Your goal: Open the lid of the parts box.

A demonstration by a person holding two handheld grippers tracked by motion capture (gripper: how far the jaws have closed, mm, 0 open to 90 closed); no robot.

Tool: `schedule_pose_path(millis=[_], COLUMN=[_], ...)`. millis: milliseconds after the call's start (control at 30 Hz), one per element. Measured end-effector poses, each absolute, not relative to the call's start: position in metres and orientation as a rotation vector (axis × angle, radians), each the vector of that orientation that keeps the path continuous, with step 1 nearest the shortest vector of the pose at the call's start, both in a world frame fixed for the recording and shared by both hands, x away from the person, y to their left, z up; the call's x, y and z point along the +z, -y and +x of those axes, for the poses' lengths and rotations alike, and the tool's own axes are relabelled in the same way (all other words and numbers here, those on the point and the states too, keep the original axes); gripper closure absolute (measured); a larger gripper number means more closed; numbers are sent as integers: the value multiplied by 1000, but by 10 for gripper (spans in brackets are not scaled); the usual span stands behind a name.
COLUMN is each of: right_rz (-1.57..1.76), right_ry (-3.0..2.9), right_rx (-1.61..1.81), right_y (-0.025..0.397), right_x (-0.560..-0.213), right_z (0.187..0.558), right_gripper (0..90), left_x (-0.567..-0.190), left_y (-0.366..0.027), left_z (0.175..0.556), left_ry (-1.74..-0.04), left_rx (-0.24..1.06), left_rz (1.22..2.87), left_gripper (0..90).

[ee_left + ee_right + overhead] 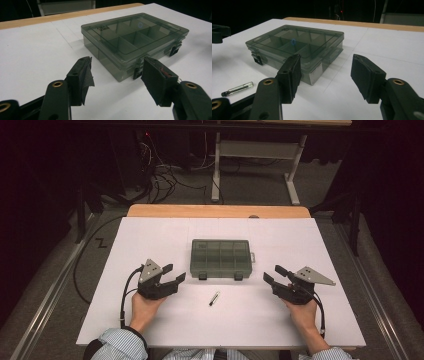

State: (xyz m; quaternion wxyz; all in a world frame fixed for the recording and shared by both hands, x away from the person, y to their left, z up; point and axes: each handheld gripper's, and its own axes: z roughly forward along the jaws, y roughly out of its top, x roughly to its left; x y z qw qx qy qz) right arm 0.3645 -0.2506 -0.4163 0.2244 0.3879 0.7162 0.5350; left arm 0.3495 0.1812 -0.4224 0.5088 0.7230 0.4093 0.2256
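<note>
The left hand-held gripper (173,275) and right hand-held gripper (274,275) rest on the white counter (150,235), jaws wide and empty. Between them, toward the far side, sits a closed box (220,257); a small vial (214,298) lies just before it.

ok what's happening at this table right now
A person sits at a white table with a two-jaw gripper in each hand. Both the left gripper and the right gripper are open and hold nothing, resting on either side of a closed, smoky-clear compartment box with its two front latches facing the person. A small vial with a dark cap lies on the table just in front of the box, between the grippers. Nothing is being touched.
</note>
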Motion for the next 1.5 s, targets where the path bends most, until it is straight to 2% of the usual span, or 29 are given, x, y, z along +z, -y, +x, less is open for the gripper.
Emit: schedule_pose_path(millis=[633, 800, 1200, 1333, 1500], right_rz=[1072, 1075, 1132, 1161, 1183], right_ry=[-1988, -2012, -2084, -2169, -2254], right_rx=[1485, 1463, 1384, 1305, 1243], right_y=[230, 224, 225, 229, 233], right_x=[-418, -415, -402, -400, -399], right_z=[384, 387, 392, 400, 405], right_gripper=[438, 508, 556, 572, 607], left_x=[-419, -418, -408, -405, -407], left_y=[-167, -163, -161, -159, -158], left_z=[367, 370, 373, 375, 380], left_ry=[-986, -990, -996, -1010, -1035], left_rx=[520, 508, 493, 507, 463], left_rz=[1734, 1748, 1829, 1892, 1945], left_gripper=[395, 417, 441, 469, 501])
